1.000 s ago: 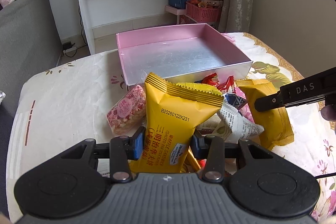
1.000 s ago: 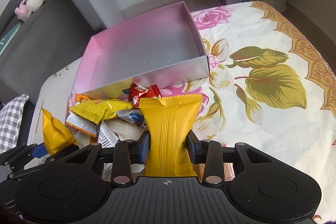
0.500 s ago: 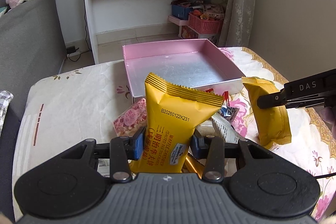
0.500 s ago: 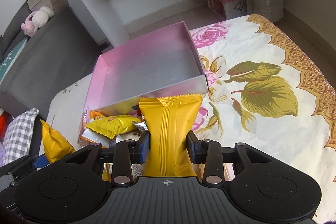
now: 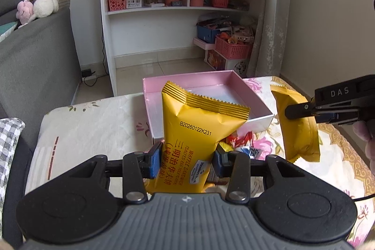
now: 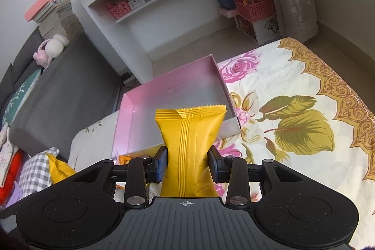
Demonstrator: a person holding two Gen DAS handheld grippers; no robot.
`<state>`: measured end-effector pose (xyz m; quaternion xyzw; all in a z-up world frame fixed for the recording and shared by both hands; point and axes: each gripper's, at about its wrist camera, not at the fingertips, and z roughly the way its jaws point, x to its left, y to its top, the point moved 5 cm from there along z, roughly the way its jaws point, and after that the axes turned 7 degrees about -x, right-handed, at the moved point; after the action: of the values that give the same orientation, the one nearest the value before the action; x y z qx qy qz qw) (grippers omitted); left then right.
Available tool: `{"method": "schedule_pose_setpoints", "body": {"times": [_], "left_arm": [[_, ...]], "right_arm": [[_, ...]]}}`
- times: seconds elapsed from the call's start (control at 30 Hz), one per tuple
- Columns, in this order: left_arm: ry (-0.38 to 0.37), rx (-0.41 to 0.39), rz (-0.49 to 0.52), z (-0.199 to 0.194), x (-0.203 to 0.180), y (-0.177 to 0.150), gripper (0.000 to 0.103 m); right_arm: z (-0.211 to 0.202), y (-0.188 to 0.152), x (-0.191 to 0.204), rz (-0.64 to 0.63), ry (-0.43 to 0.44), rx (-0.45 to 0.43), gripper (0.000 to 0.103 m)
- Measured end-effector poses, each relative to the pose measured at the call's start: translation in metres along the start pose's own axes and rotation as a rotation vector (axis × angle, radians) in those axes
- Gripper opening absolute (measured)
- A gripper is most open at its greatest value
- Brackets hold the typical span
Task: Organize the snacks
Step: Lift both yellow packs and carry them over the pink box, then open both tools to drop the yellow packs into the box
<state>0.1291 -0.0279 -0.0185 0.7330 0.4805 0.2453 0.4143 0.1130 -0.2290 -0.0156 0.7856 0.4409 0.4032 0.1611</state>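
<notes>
My left gripper (image 5: 187,159) is shut on a yellow waffle sandwich packet (image 5: 196,132), held upright above the table. A second yellow packet (image 6: 188,144) stands between the pads of my right gripper (image 6: 187,165), which is shut on it. In the left wrist view that second packet (image 5: 297,130) hangs at the right, clamped by the right gripper's black fingers (image 5: 302,109). The pink box (image 5: 255,107) with a silver floor lies beyond both packets; in the right wrist view the pink box (image 6: 178,88) is empty. Loose snacks (image 5: 239,142) lie in front of the box, mostly hidden by the packets.
A flowered cloth (image 6: 293,90) covers the table. A grey sofa (image 5: 35,57) stands at the left, a white shelf unit (image 5: 178,4) behind the table. Pink baskets (image 5: 232,48) sit on the floor by a curtain. A hand (image 5: 365,135) shows at the right edge.
Both grippers have risen with their yellow packets. The snack pile and the pink box now sit lower and smaller in both views, and more of the room shows.
</notes>
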Motion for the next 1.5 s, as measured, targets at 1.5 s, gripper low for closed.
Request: {"method": "schedule_pose_setpoints", "body": {"times": [1.5], "left_arm": [[0.160,0.008,0.062,0.118,-0.005,0.031,0.074]], "right_arm": [[0.110,0.054,-0.011,-0.012,0.057,-0.111,0.052]]}}
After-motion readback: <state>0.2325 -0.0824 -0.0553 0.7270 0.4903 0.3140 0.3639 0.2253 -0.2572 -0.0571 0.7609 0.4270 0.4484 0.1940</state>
